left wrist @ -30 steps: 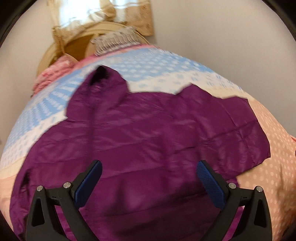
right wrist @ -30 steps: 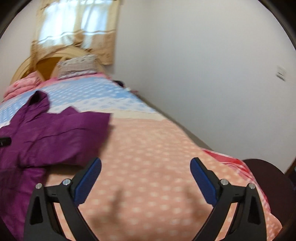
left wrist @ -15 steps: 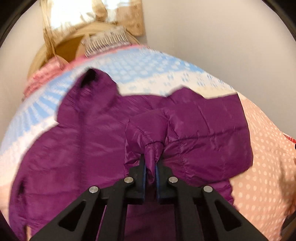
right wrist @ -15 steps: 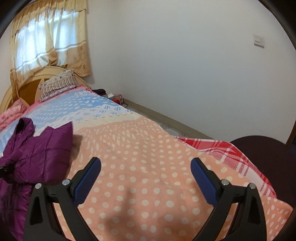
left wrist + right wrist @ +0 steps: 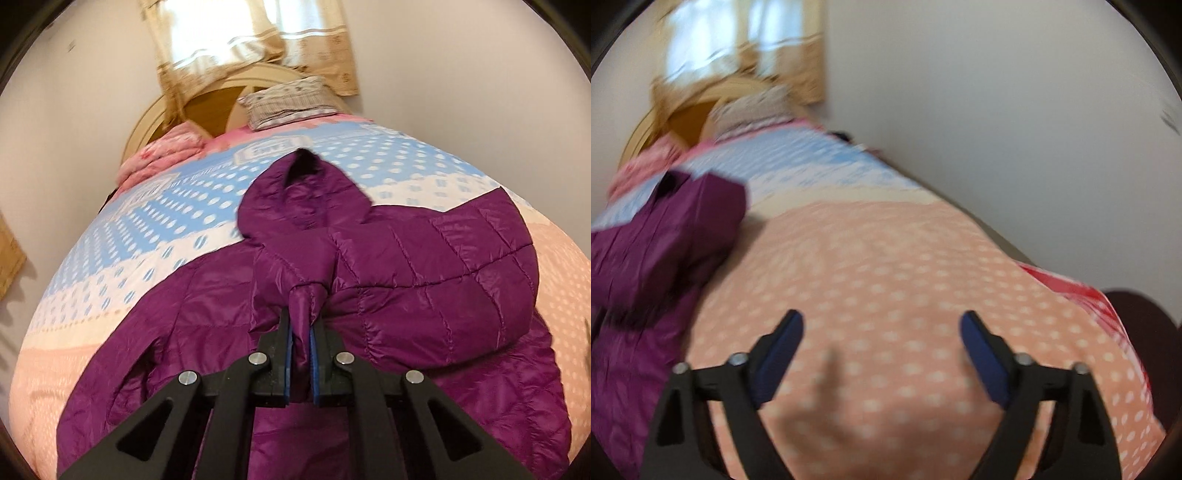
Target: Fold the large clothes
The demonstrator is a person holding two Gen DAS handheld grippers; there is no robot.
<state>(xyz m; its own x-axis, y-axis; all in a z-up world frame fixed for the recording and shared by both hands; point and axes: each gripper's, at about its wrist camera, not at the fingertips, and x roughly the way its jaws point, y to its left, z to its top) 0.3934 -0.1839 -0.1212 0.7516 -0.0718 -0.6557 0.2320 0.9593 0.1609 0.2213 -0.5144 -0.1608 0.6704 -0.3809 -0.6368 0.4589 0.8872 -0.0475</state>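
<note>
A purple quilted hooded jacket (image 5: 424, 280) lies spread on the bed, hood pointing toward the headboard. My left gripper (image 5: 300, 325) is shut on a pinched fold of the jacket near its middle, lifting the cloth into a peak, and the right sleeve side is drawn over the body. In the right wrist view the jacket (image 5: 657, 251) lies at the left, blurred. My right gripper (image 5: 882, 325) hangs over the bare peach dotted bedspread (image 5: 886, 280) to the right of the jacket; its jaws are closing, with nothing between them.
A striped pillow (image 5: 291, 99) and a pink folded blanket (image 5: 162, 155) sit by the wooden headboard (image 5: 207, 110). A white wall (image 5: 997, 129) runs along the bed's right side. A red checked cloth (image 5: 1082, 295) and a dark round seat (image 5: 1145, 325) are at the right.
My left gripper went from wide open to shut on a jacket fold and pulled it over, folding the right side inward. The right gripper swung about and narrowed somewhat.
</note>
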